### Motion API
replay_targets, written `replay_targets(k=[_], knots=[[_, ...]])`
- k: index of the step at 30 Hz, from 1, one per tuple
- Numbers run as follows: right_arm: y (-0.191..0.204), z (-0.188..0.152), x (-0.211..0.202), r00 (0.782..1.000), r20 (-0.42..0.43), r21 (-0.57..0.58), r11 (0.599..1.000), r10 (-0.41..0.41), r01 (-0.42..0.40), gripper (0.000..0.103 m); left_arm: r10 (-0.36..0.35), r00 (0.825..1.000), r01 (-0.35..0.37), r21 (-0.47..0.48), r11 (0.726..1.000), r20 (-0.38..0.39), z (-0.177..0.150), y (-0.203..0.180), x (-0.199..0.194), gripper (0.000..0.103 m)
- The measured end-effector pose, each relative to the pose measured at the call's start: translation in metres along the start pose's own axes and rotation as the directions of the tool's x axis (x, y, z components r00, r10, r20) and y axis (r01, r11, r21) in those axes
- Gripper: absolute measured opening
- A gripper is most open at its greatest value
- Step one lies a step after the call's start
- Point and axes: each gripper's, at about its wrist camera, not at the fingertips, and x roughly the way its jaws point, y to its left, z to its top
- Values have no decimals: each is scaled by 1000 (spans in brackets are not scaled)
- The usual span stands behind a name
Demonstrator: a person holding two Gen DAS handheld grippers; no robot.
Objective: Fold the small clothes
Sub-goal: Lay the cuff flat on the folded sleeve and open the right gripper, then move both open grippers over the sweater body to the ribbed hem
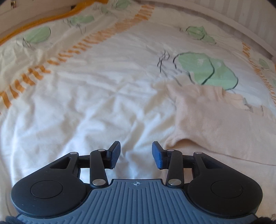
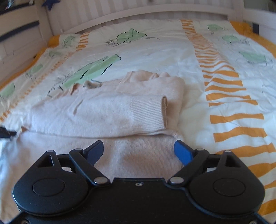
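From my left wrist view, the left gripper (image 1: 136,152) hung over bare bedspread (image 1: 86,112), its fingers (image 1: 114,154) set moderately apart with nothing between them. The pale pink sweater (image 1: 215,120) lay at about two o'clock from that gripper, close beside it but not touching, flat on the bed, its far edge overlapping a green leaf print (image 1: 207,69). Farther out, an orange striped band (image 1: 103,36) ran diagonally toward eleven o'clock, and the bed's white slatted frame (image 1: 241,15) curved along the top right. From my right wrist view, the right gripper (image 2: 138,150) sat low over the sweater's (image 2: 107,110) near hem, fingers (image 2: 183,152) spread wide and empty, with knit fabric showing in the gap; I could not tell whether the tips touched it. Just beyond, at twelve o'clock, a sleeve with a ribbed cuff (image 2: 151,113) was folded across the body, the cuff pointing toward two o'clock. Past it the neck area bunched at the far end. An orange striped band (image 2: 224,86) ran along at two o'clock, and the bed frame (image 2: 138,12) closed the view at the top.
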Motion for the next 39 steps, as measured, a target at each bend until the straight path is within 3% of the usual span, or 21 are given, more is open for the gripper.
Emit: replay_targets(k=[2, 5, 12, 18, 20, 24, 30, 33, 36, 39], knots=[[6, -4, 4, 1000, -3, -55, 998, 4, -5, 103, -2, 999, 1, 22, 1000, 36, 7, -3, -8, 40], [12, -9, 7, 1000, 2, -94, 996, -5, 6, 103, -12, 998, 9, 50, 999, 64, 20, -14, -10, 44], [8, -11, 6, 1000, 12, -68, 998, 16, -16, 103, -8, 998, 2, 93, 996, 60, 45, -44, 23, 45], [9, -12, 8, 1000, 12, -73, 997, 16, -16, 103, -38, 998, 28, 164, 986, 54, 45, -66, 39, 45], [9, -12, 8, 1000, 12, -72, 997, 18, -17, 103, -46, 998, 36, 171, 985, 51, 43, -66, 46, 45], [9, -12, 8, 1000, 12, -71, 997, 18, -17, 103, 33, 999, -32, 155, 987, -5, 38, -52, 71, 47], [5, -7, 2, 999, 22, -42, 999, 35, -34, 103, 23, 1000, -25, 172, 985, 13, 34, -49, 70, 48], [-2, 2, -11, 995, 94, 1, 999, 36, -36, 103, 8, 1000, -10, 162, 987, 19, 31, -46, 72, 49], [-15, 19, -15, 988, 132, 52, 995, 82, -89, 103, -7, 999, 1, 160, 987, 36, 28, -44, 72, 49], [-31, 36, -1, 978, 89, 134, 971, 190, -200, 103, -7, 999, -1, 170, 985, 47, 26, -45, 71, 49]])
